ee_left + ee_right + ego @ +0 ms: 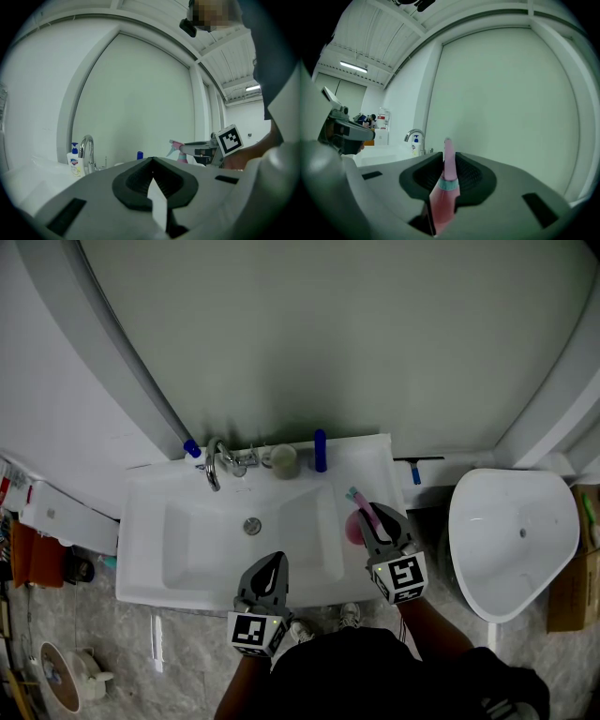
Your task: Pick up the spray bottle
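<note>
My right gripper (449, 158) is shut on the neck of the pink spray bottle (445, 192), just below its teal collar. In the head view the spray bottle (354, 527) hangs over the right end of the white sink (150, 521), held in the right gripper (372, 519). From the left gripper view the spray bottle (181, 157) and the right gripper (187, 148) appear off to the right, lifted above the basin. My left gripper (274, 562) hovers over the sink's front rim. The left gripper (152, 161) has its tips together and holds nothing.
A chrome faucet (215, 463), a soap dispenser (192, 448), a cup (283, 461) and a blue bottle (321, 450) line the sink's back ledge below a large mirror. A white toilet (511, 540) stands to the right. Clutter lies on the floor at the left.
</note>
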A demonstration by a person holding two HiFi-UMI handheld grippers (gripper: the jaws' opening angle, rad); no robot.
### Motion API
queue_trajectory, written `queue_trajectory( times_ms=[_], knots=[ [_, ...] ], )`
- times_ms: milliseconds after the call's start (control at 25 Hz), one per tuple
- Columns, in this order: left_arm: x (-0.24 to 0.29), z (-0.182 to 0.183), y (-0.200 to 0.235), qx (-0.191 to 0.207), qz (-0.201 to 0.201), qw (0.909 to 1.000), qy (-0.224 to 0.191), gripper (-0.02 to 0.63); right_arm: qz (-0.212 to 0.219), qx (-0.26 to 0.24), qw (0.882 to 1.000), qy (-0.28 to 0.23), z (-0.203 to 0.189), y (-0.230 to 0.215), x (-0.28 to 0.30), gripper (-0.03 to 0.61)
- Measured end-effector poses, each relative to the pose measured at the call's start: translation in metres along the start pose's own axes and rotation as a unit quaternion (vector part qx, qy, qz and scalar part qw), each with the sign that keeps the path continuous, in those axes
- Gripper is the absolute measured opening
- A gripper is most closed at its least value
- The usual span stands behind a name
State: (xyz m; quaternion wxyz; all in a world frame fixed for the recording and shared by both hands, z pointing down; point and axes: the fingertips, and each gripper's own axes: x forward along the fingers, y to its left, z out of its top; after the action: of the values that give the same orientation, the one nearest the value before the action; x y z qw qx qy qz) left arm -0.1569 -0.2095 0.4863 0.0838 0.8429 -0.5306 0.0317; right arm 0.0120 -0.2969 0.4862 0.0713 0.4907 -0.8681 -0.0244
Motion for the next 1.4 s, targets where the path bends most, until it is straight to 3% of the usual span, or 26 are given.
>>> queue_trajectory(
  times_ms=[320, 1040, 1400],
  knots=[
    [-0.003, 0.004, -0.002, 0.006, 0.005, 1.0, -0.005, -0.003, 0.019, -0.02, 0.999, -0.041, 0.042, 0.011, -0.009, 0.083],
    [-0.005, 0.018, 0.0, 0.018, 0.007, 0.9995, -0.025, -0.003, 0.015, -0.035, 0.99, -0.133, 0.135, 0.012, -0.036, 0.083],
    [-0.004, 0.028, 0.005, 0.018, 0.016, 0.999, -0.038, -0.003, 0.013, -0.038, 0.988, -0.149, 0.144, 0.012, -0.044, 0.083]
  ],
)
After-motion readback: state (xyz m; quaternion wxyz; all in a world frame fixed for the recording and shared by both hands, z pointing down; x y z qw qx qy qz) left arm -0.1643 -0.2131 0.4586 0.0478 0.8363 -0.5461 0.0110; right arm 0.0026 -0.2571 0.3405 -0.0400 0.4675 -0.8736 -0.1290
